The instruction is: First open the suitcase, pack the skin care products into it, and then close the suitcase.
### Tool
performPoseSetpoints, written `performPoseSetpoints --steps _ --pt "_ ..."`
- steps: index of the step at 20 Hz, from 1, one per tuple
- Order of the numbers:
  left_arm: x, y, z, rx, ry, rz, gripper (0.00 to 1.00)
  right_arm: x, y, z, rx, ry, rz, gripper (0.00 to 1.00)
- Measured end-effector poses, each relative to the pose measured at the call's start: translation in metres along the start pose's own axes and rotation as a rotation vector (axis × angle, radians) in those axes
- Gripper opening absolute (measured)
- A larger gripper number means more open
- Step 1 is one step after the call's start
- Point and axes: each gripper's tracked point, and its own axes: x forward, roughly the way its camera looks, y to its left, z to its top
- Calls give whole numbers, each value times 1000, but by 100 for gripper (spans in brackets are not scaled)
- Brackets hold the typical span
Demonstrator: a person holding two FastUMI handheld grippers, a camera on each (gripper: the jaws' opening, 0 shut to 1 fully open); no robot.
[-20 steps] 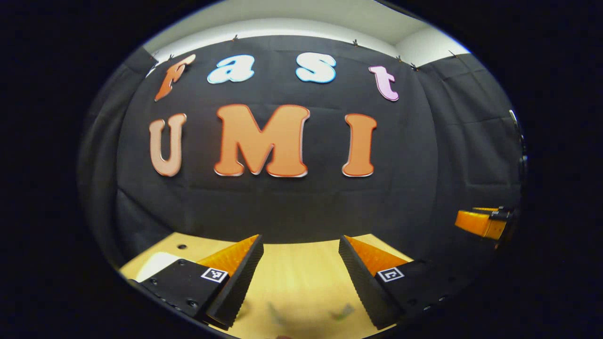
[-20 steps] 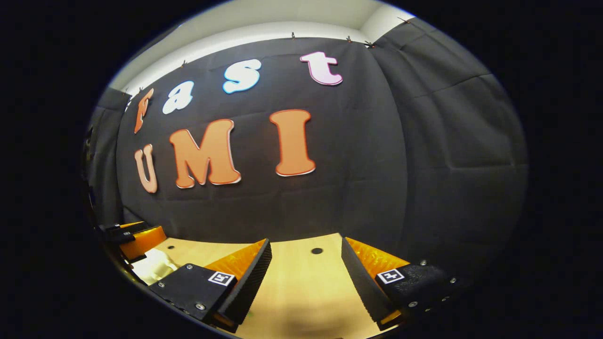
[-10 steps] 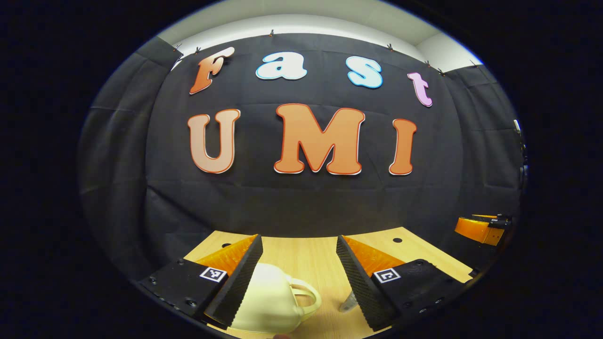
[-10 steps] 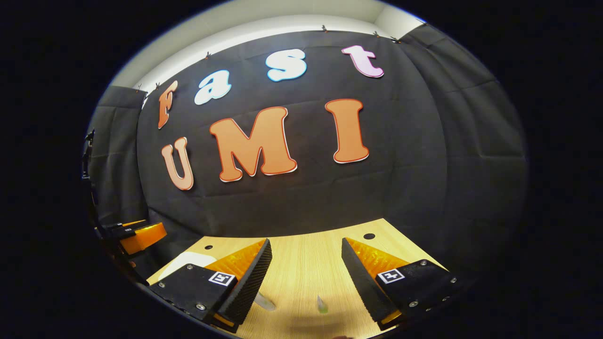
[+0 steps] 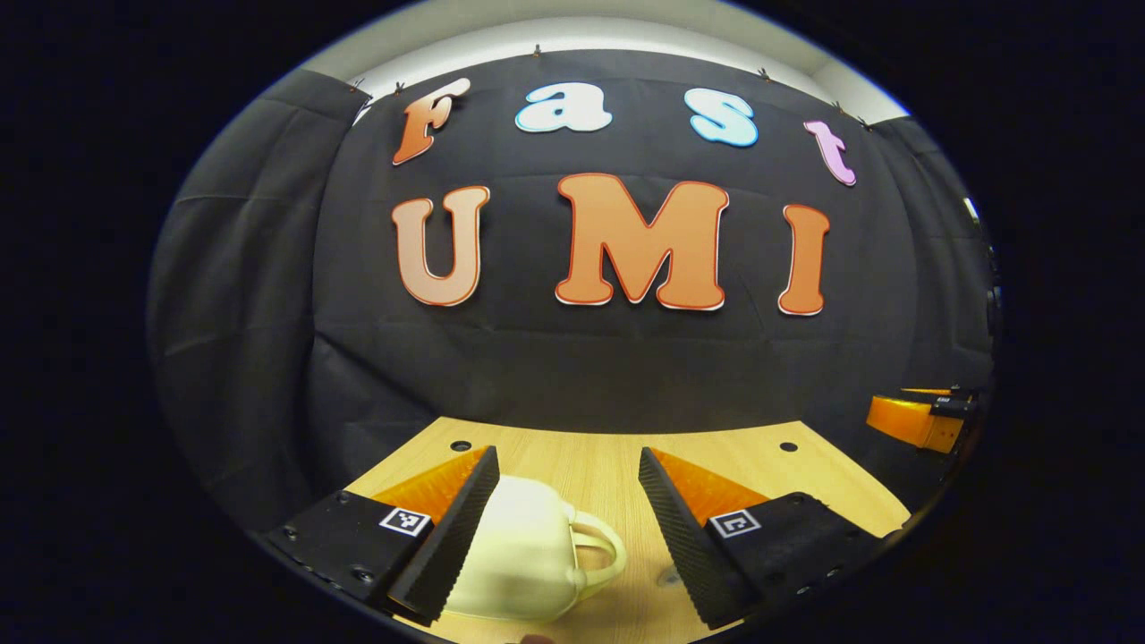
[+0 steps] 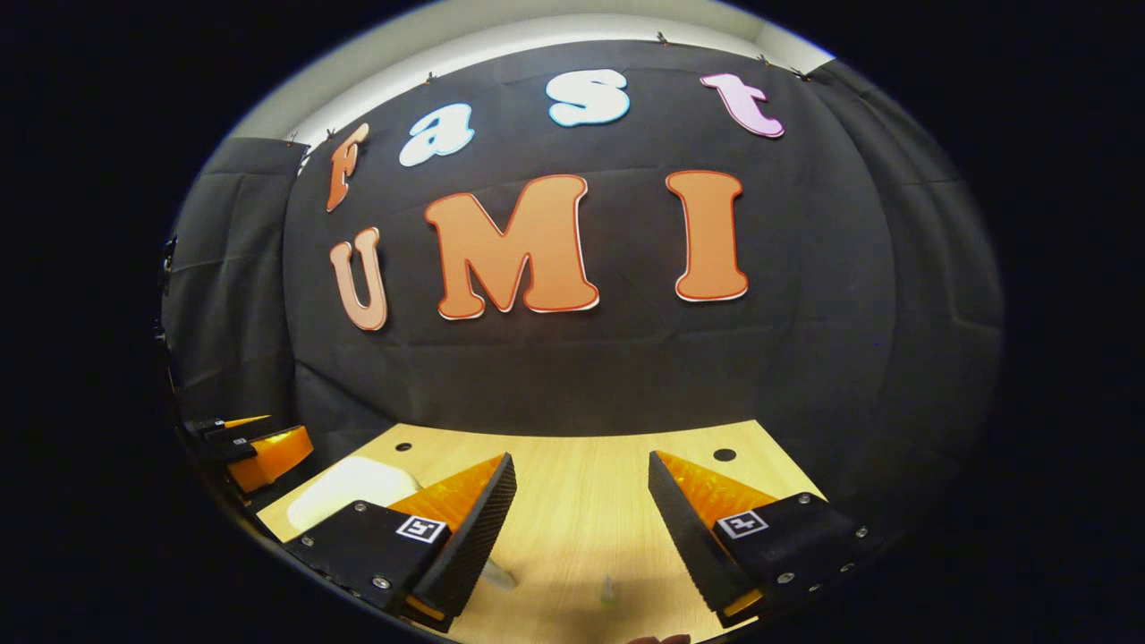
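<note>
The cream suitcase (image 5: 528, 559) sat closed on the wooden table (image 5: 590, 465), handle facing right, sitting low between the spread fingers of the left gripper (image 5: 568, 528) and hugging the left finger. Over in the right gripper view, the right gripper (image 6: 581, 528) was wide open too, hanging over bare wood, with two small blurry skin care items (image 6: 608, 588) lying just below it.

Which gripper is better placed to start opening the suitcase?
Left, probably: the cream suitcase lies closed between its open fingers, handle facing inward. In the right gripper view it sits off to the left.
</note>
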Motion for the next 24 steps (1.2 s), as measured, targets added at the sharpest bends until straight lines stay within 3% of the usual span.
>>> performPoseSetpoints --steps 5,9,15,24 --pt "11 2 -18 216 26 -5 97 -2 -10 -12 8 18 -51 94" --pt "15 -1 -43 506 55 -23 98 -11 -20 -29 22 41 -80 94" --pt "26 -39 -124 830 175 -171 98 -22 -58 -50 53 85 -148 94" --pt "50 -52 -211 1149 370 -232 98 -33 -120 -78 93 155 -234 95"
